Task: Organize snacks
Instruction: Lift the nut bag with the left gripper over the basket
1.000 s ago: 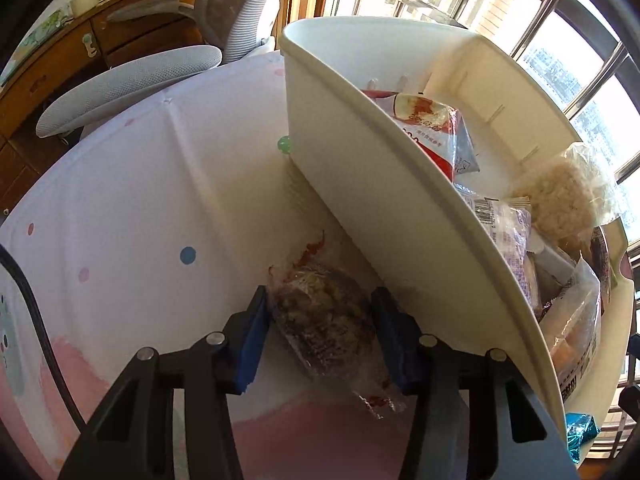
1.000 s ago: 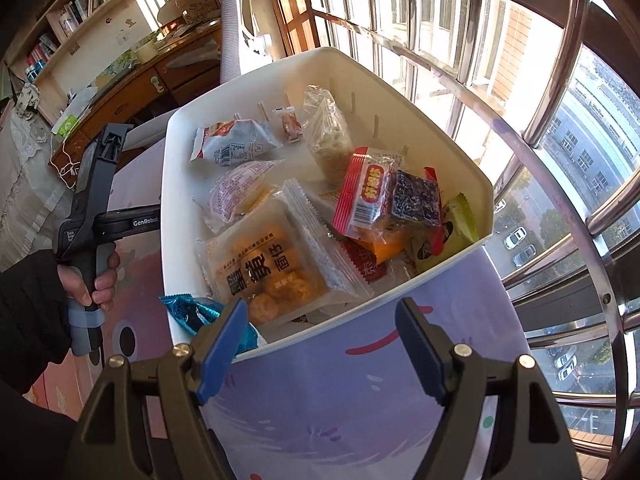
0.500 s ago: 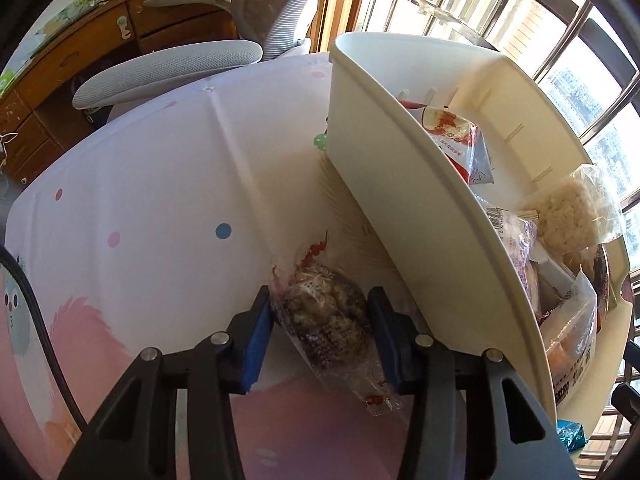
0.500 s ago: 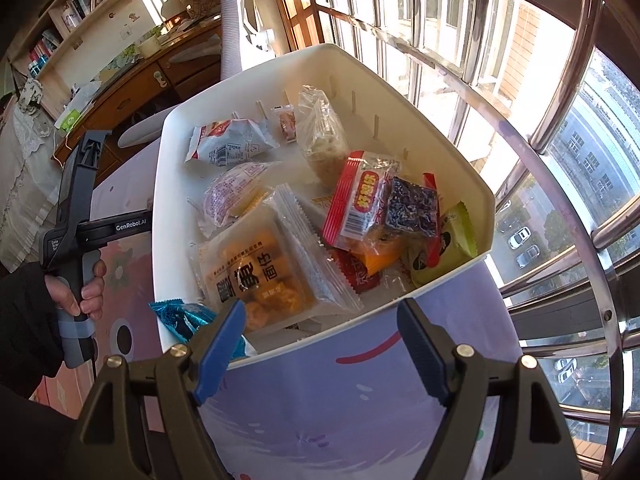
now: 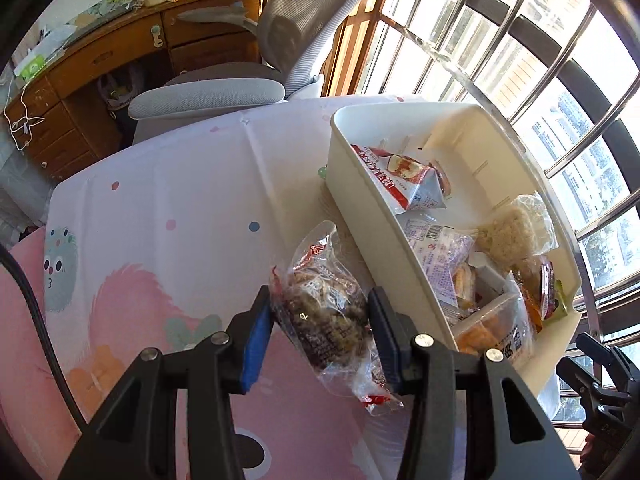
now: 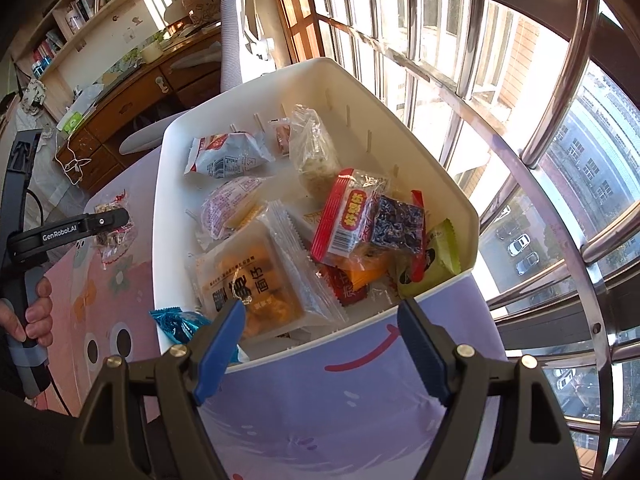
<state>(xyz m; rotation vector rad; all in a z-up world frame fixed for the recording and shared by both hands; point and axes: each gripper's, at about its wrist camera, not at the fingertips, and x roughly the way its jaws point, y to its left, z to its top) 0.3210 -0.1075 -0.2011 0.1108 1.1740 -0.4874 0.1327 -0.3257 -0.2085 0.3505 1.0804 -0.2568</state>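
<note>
A clear-wrapped brown snack packet (image 5: 324, 312) hangs above the patterned tablecloth (image 5: 168, 208), pinched between the blue pads of my left gripper (image 5: 318, 334), just left of the white bin (image 5: 364, 208). From the right wrist view the same packet (image 6: 114, 226) shows held by the left gripper (image 6: 108, 222), raised beside the bin's left wall (image 6: 156, 240). The bin holds several wrapped snacks. My right gripper (image 6: 320, 344) stands open over the bin's near rim with nothing between its fingers.
A blue foil packet (image 6: 176, 324) lies at the bin's near left corner. A grey office chair (image 5: 240, 80) and a wooden desk (image 5: 100, 52) stand behind the table. Barred windows (image 6: 520, 120) run along the right. A hand (image 6: 34, 312) grips the left tool's handle.
My left gripper has lifted the brown snack packet off the tablecloth and risen beside the bin. The right gripper has stayed over the bin's near rim.
</note>
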